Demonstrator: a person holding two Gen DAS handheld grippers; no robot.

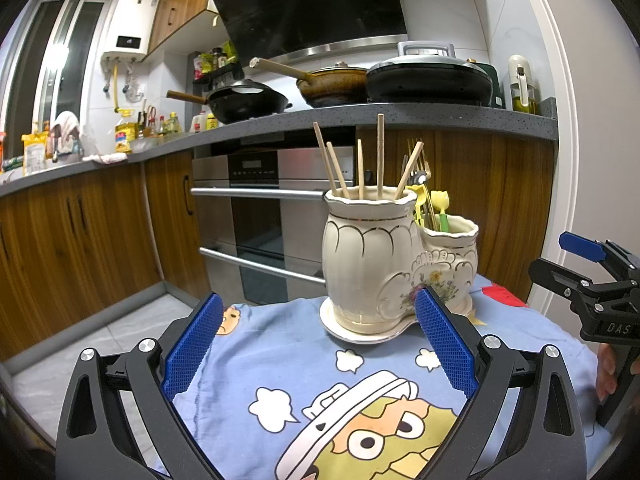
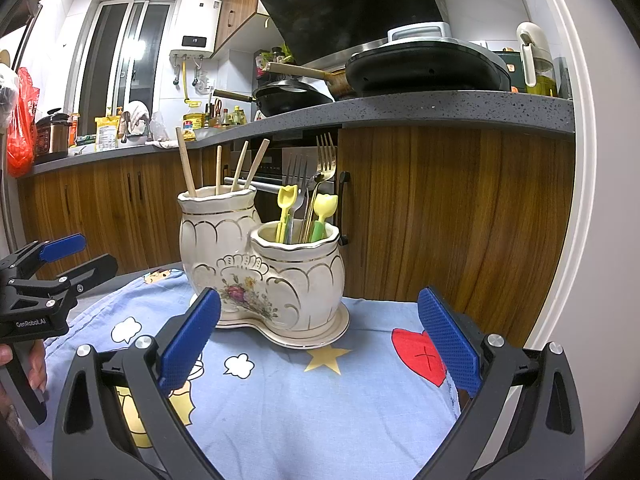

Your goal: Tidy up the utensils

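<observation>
Left gripper (image 1: pixel 318 338) and right gripper (image 2: pixel 319 336) both spread wide, nothing held. Ceramic holder (image 2: pixel 264 268) at 12 o'clock on cartoon cloth (image 2: pixel 304 392), chopsticks (image 2: pixel 186 168) and forks (image 2: pixel 326 156) inside. Left gripper body reads "GenRobot.AI"; water heater (image 2: pixel 198 28) display reads "19"

The lower ends of the chopsticks (image 1: pixel 360 160) are hidden inside the tall pot of the ceramic holder (image 2: pixel 224 240), ahead of the left claw (image 1: pixel 316 340). The handles of the forks (image 2: pixel 316 168) and yellow spoons (image 2: pixel 325 206) sink out of sight in the shorter pot. Left of the right claw (image 2: pixel 318 336), the picture's edge cuts off a hand (image 2: pixel 36 364). The cartoon face on the cloth (image 1: pixel 380 432) is cut off at the bottom edge.
</observation>
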